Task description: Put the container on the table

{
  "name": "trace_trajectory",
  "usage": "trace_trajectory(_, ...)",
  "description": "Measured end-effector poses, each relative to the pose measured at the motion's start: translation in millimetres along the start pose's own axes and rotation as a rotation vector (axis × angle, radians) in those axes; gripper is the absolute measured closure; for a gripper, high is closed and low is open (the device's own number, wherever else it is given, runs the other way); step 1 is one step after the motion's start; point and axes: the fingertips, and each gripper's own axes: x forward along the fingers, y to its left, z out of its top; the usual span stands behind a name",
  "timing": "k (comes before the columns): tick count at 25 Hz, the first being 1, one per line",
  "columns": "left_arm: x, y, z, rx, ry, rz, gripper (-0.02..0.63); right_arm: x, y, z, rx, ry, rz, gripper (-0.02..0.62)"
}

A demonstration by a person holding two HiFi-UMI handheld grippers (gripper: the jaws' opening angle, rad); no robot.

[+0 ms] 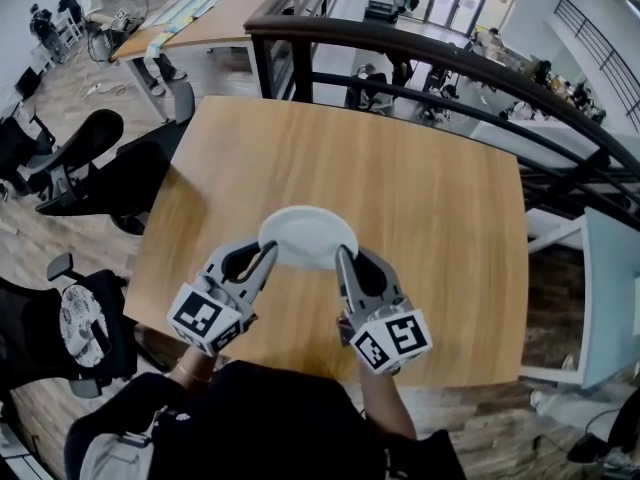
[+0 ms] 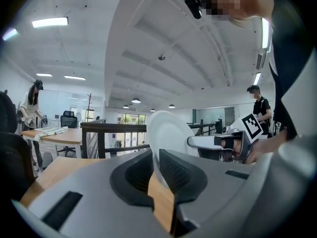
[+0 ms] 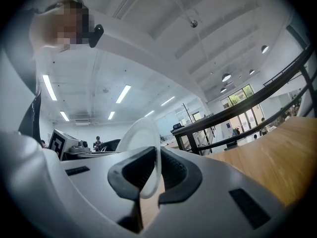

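Note:
A shallow round white container (image 1: 308,236) hangs over the near part of the wooden table (image 1: 420,168), held level between both grippers. My left gripper (image 1: 268,255) is shut on its left rim and my right gripper (image 1: 343,261) is shut on its right rim. In the left gripper view the container (image 2: 171,130) stands edge-on, pinched between the dark pads of the left gripper (image 2: 156,168), and the right gripper (image 2: 218,142) shows beyond it. In the right gripper view the thin white rim (image 3: 144,135) runs down between the pads of the right gripper (image 3: 158,176).
A black curved railing (image 1: 430,53) runs behind and to the right of the table. Black office chairs (image 1: 90,163) stand at the left. A long desk (image 1: 200,13) with people at it lies far back left. A white panel (image 1: 610,288) stands at the right.

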Motion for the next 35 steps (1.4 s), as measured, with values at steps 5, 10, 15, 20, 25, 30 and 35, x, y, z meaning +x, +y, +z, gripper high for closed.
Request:
trace_trajectory(5,-3,14,-5,0.004,0.004,0.0,0.581,11,6,-7,0.004,0.01,-0.003,0.561)
trace_trajectory(10,-4,22,-11,-0.027,0.002,-0.046,0.581,13,11,-14,-0.012,0.024,-0.027,0.561)
trace_trajectory(15,3,25,-19,-0.039,0.002,-0.101,0.581,14,4,-20,-0.009,0.011,-0.068,0.561)
trace_trajectory(20,16,23,-27,0.0,0.02,-0.162,0.581,11,-8,-28,-0.006,0.017,-0.126,0.56)
trace_trajectory(25,18,26,-43,0.01,0.067,-0.15,0.581,12,-12,-43,0.008,0.046,-0.145,0.561)
trace_trajectory(30,23,37,-64,-0.042,0.086,-0.164,0.581,19,-17,-60,0.006,0.079,-0.168,0.56)
trace_trajectory(35,29,39,-78,-0.052,0.112,-0.186,0.581,21,-25,-73,0.007,0.107,-0.187,0.56)
